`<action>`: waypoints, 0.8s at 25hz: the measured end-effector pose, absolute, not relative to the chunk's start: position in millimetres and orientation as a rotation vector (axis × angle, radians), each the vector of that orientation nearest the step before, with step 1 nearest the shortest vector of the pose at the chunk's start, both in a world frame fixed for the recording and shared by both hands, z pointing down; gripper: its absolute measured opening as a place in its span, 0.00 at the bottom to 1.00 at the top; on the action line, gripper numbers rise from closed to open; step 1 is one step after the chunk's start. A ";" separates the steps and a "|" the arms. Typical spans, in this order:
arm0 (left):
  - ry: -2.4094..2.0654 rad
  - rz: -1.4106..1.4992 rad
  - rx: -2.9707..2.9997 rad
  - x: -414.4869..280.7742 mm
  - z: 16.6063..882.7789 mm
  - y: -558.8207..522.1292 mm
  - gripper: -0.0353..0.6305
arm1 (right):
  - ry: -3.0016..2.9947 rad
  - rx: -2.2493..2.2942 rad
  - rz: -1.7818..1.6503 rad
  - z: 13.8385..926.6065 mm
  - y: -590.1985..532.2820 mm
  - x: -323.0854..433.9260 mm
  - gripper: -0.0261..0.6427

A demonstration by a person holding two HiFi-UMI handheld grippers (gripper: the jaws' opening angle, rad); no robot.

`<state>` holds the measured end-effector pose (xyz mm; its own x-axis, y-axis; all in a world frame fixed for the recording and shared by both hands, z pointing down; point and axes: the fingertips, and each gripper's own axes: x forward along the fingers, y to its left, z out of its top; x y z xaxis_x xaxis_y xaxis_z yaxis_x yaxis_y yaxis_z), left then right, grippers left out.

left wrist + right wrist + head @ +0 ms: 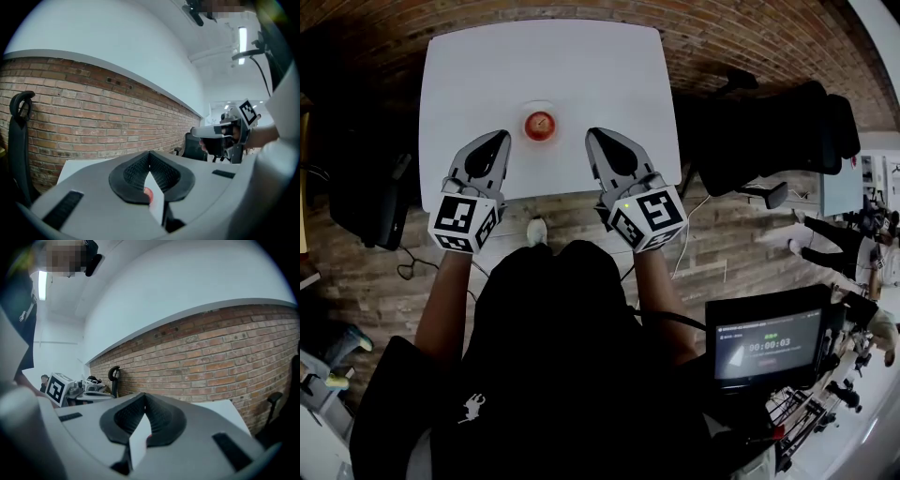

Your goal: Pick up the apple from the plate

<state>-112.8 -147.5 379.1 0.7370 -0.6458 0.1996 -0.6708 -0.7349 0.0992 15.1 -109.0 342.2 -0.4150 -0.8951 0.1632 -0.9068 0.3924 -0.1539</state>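
A red apple (pixel 540 124) sits on a small clear plate (pixel 540 106) near the front middle of the white table (pixel 487 66). My left gripper (pixel 501 137) is shut and empty, just left of the plate over the table's front edge. My right gripper (pixel 592 134) is shut and empty too, just right of the plate. In the left gripper view the shut jaws (pixel 150 153) hide most of the apple (pixel 148 192); only a red sliver shows below the tips. In the right gripper view the jaws (pixel 144 395) also meet, with a hint of red (pixel 149 436) under them.
A black office chair (pixel 778 131) stands right of the table and another (pixel 375 206) at its left. A monitor (pixel 769 347) is by my right side. A brick wall (pixel 93 112) rises behind the table. People stand far right (pixel 862 253).
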 end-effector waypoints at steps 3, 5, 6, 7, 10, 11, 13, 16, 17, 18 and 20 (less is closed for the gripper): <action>-1.058 0.214 2.767 -116.0 379.3 -150.9 0.06 | -2.576 1.657 0.332 341.0 -112.0 9.0 0.05; -1.059 0.212 2.764 -115.7 380.7 -151.1 0.06 | -2.576 1.646 0.328 341.2 -112.4 7.1 0.05; -1.060 0.213 2.762 -115.3 382.4 -150.5 0.06 | -2.575 1.643 0.328 341.4 -111.6 6.7 0.05; -1.059 0.212 2.759 -114.6 384.2 -150.0 0.06 | -2.574 1.642 0.329 341.4 -110.9 6.7 0.05; -1.048 0.211 2.753 -109.9 389.6 -149.7 0.06 | -2.571 1.639 0.326 341.2 -111.5 9.8 0.05; -1.042 0.213 2.751 -107.8 391.6 -149.0 0.06 | -2.570 1.635 0.325 342.0 -111.7 11.4 0.05; -1.036 0.221 2.747 -104.0 395.9 -148.7 0.06 | -2.572 1.625 0.328 344.5 -113.4 15.1 0.05; -1.047 0.245 2.738 -97.4 402.5 -153.0 0.06 | -2.580 1.615 0.333 349.6 -122.3 22.9 0.05; -1.052 0.256 2.731 -94.6 405.4 -155.0 0.06 | -2.584 1.609 0.337 352.4 -126.3 25.6 0.05; -1.058 0.269 2.724 -91.4 408.6 -157.5 0.06 | -2.589 1.598 0.341 355.9 -131.1 28.1 0.05; -1.068 0.299 2.715 -84.0 414.7 -163.7 0.06 | -2.597 1.551 0.340 365.0 -142.0 30.2 0.05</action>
<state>-84.0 -163.7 414.7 0.7171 -0.6459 0.2618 -0.6881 -0.7159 0.1183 30.2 -142.0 365.0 -0.4771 -0.8565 0.1969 -0.8783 0.4570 -0.1403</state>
